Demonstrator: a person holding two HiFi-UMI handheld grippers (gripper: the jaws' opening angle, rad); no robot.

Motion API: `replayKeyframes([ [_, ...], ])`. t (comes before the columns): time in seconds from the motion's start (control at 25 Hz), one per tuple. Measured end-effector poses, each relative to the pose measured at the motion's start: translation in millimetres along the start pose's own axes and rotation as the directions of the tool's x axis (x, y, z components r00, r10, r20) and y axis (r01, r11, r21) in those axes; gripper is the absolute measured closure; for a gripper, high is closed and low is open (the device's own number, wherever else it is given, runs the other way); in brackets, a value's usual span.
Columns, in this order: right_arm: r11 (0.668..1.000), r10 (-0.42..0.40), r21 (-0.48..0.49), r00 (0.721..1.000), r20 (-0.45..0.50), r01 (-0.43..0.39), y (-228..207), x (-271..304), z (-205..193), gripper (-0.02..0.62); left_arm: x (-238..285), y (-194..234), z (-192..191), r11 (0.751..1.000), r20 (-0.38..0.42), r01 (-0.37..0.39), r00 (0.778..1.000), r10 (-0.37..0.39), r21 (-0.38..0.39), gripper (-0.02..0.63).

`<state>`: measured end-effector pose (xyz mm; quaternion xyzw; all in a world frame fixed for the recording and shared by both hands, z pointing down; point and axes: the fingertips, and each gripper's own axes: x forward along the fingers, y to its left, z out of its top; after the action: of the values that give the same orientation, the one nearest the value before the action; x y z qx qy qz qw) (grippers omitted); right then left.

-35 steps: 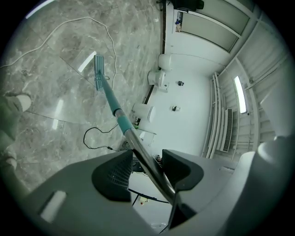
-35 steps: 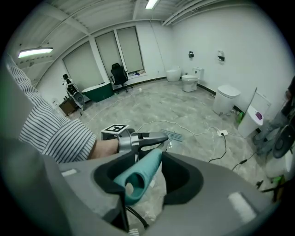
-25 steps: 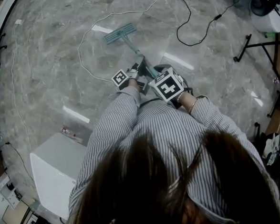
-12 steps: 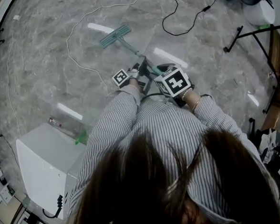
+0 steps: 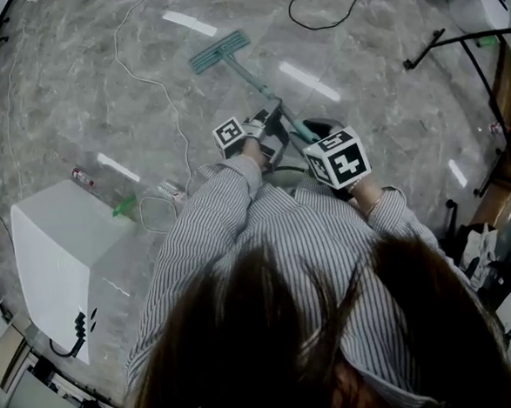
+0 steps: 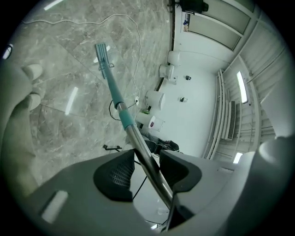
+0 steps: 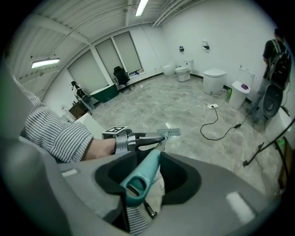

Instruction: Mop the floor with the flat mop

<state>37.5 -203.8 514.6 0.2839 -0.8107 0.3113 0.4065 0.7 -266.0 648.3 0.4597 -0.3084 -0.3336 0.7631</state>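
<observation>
The flat mop [image 5: 219, 52] lies pad-down on the marble floor [image 5: 74, 107], well ahead of both grippers. Its pole [image 5: 258, 87] slants back up to them. It's a two-point hold, probably so the lower grip steers and the top one pushes.

The left gripper [image 5: 270, 126] is lower on the pole, jaws closed tight on the bare metal shaft [image 6: 140, 147], on the handle side of the teal sleeve [image 6: 123, 115]. The right gripper [image 5: 313, 135] is just behind it, nearer the person's body, jaws clamped on the teal handle end [image 7: 140, 177], hang hole facing the camera.

A white cable [image 5: 150, 67] loops on the floor left of the pad, ahead of the left gripper. It's a snag risk, I'd guess. A white cabinet [image 5: 58, 247] stands well off to the left gripper's side, behind it.
</observation>
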Motion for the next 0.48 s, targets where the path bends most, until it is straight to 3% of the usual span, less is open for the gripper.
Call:
replayKeyframes([
  [0.2,1.000,-0.008,0.029,1.000,-0.006,0.008,27.2,-24.8,-52.4,0.434,-37.8,4.7,-58.5,0.994,0.018,0.043,0.999,-0.041,-0.099,0.451],
  [0.48,0.997,-0.037,0.070,0.999,0.004,0.037,80.5,-51.2,-158.1,0.434,-109.8,61.1,-133.9,0.997,-0.087,-0.008,0.996,0.002,-0.075,0.454],
])
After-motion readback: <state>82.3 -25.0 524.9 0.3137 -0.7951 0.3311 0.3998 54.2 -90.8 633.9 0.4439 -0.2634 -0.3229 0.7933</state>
